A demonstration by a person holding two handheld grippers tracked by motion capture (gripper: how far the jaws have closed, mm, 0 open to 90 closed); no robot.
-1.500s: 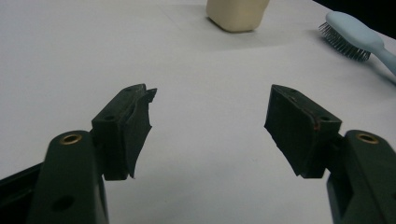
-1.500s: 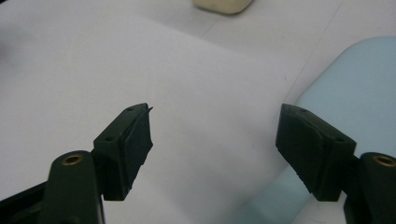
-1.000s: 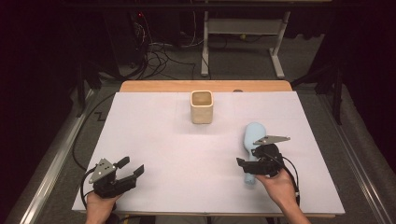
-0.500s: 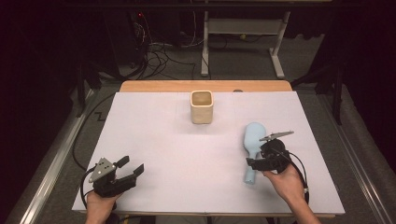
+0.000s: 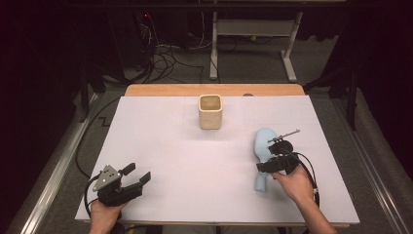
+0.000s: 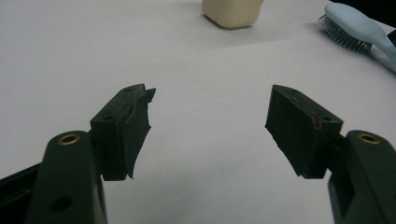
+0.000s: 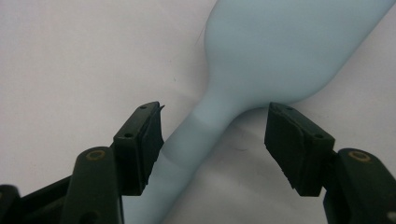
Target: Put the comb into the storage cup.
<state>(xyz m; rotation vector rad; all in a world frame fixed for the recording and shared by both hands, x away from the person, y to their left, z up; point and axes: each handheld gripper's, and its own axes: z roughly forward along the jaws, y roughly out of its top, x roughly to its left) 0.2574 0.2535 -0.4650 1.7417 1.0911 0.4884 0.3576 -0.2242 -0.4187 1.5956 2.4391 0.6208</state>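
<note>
High view: the right tool sits low over a pale blue hairbrush that lies on the white tabletop. The brush head lies just beyond the tool, and the handle runs back under it toward the person's edge. A beige cup stands upright well ahead of this tool and off to its left. The left tool hovers at the near left of the tabletop, well apart from brush and cup, with its jaws spread and nothing between them.

Left gripper view: the left tool stands moderately wide over bare tabletop. The cup is far ahead of it, and the hairbrush, bristles showing, lies far ahead to its right.

Right gripper view: the right tool straddles the neck of the hairbrush, where the head narrows into the handle. Its jaws have just been closing a little. The left pad lies against or just beside the handle, though I cannot tell whether it touches, and the right pad stands clear, so the brush is not gripped.
</note>
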